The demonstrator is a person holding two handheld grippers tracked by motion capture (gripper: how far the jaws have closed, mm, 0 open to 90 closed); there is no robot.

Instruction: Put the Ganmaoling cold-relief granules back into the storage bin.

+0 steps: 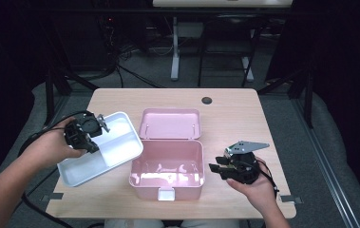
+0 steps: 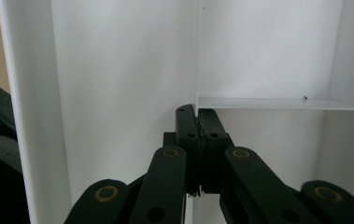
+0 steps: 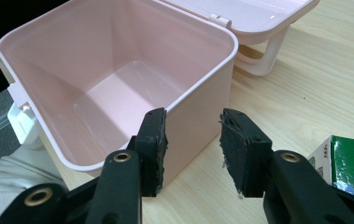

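While clamped by left tongs [image 1: 102,124], white tray [image 1: 120,142] tilted, long axis diagonal

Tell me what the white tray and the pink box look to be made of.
White tray: seemingly smooth moulded plastic, thin walls and divider, soft sheen. Pink box: likely glossy plastic too, with rounded moulded corners and light reflecting off its floor.

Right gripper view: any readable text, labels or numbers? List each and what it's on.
None legible.
Green-and-white printed carton at the right edge: small marks on its white side, too blurred to read.
Open pink plastic box and white compartment tray: no print visible.
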